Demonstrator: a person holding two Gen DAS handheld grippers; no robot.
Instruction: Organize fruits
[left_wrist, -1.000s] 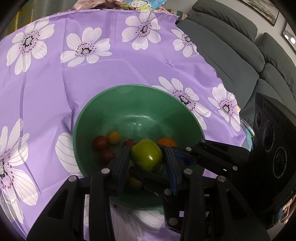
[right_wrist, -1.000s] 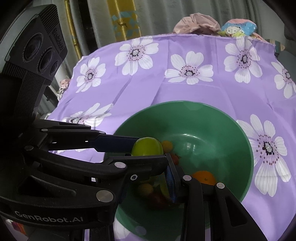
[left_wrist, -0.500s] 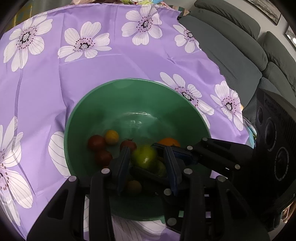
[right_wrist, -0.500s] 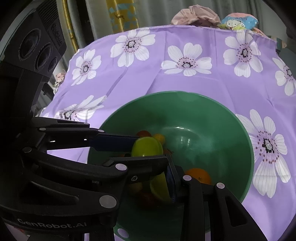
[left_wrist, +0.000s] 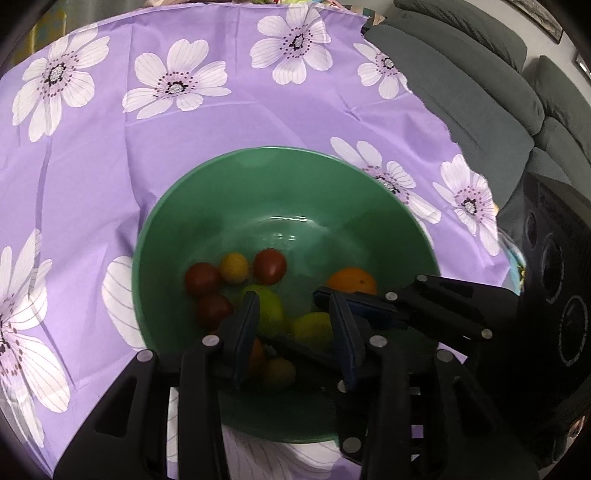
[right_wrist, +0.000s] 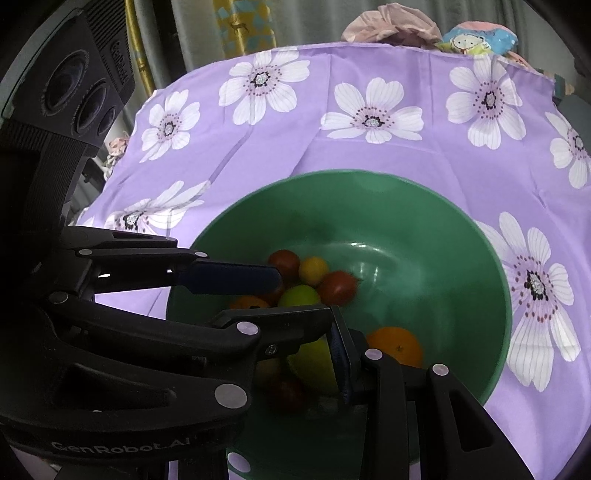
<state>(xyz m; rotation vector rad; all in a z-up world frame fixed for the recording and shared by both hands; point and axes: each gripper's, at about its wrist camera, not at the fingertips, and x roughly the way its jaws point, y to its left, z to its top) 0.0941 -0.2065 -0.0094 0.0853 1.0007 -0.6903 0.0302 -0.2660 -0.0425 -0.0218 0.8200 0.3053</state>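
A green bowl (left_wrist: 177, 229) sits on the purple flowered cloth and also shows in the right wrist view (right_wrist: 480, 251). In it lie red tomatoes (left_wrist: 269, 266), a small yellow fruit (left_wrist: 233, 266), an orange (left_wrist: 351, 280), a green apple (left_wrist: 271, 310) and a yellow-green fruit (left_wrist: 312, 328). My left gripper (left_wrist: 293, 321) hangs open and empty over the bowl's near side; the green apple (right_wrist: 299, 295) rests loose below it. My right gripper (right_wrist: 325, 354) is beside it over the bowl; only its right finger (right_wrist: 340, 354) shows clearly.
A grey sofa (left_wrist: 480, 74) stands beyond the table's right edge. Soft toys and cloth bundles (right_wrist: 391, 29) lie at the far edge of the table. The purple cloth (left_wrist: 147, 147) spreads around the bowl.
My left gripper opened and let go of the green apple, which dropped into the bowl among the other fruit. Both grippers drew slightly back from the bowl.
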